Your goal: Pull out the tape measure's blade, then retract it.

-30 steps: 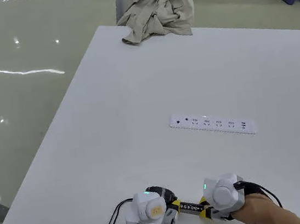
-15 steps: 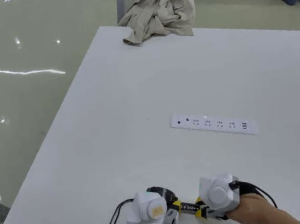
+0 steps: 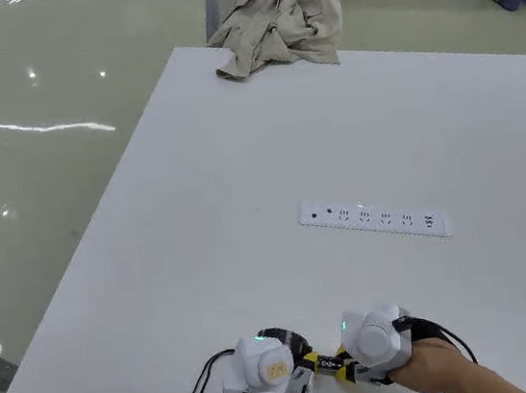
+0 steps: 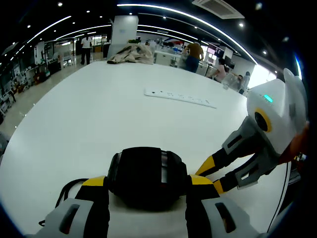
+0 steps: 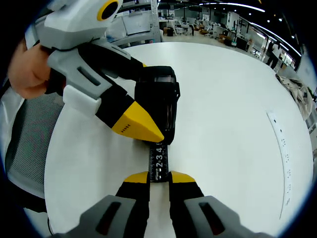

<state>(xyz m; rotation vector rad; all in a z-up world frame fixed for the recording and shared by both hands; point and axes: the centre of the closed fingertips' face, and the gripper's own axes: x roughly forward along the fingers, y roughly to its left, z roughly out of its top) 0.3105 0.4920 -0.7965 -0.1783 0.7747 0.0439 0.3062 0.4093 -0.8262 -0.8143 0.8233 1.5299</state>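
My left gripper [image 3: 302, 361] sits at the near edge of the white table [image 3: 239, 161], shut on the black tape measure case [image 4: 146, 173], which fills the gap between its yellow-tipped fingers [image 4: 96, 182]. A short stretch of black blade [image 5: 159, 161] with the numbers 2, 3, 4 sticks out of the case [image 5: 158, 106]. My right gripper [image 5: 159, 177] is shut on that blade close to the case mouth. In the head view the right gripper [image 3: 342, 365] is nearly touching the left one, with only a sliver of blade [image 3: 326, 365] between them.
A white power strip [image 3: 373, 218] lies mid-table beyond the grippers. A beige garment [image 3: 276, 15] is heaped at the far edge. The tape's black wrist cord [image 3: 193, 390] loops to the left. The table's left edge [image 3: 105, 246] drops to a glossy floor.
The right gripper has moved left toward the left gripper, and the exposed blade between them has grown shorter. The left gripper and case have stayed put.
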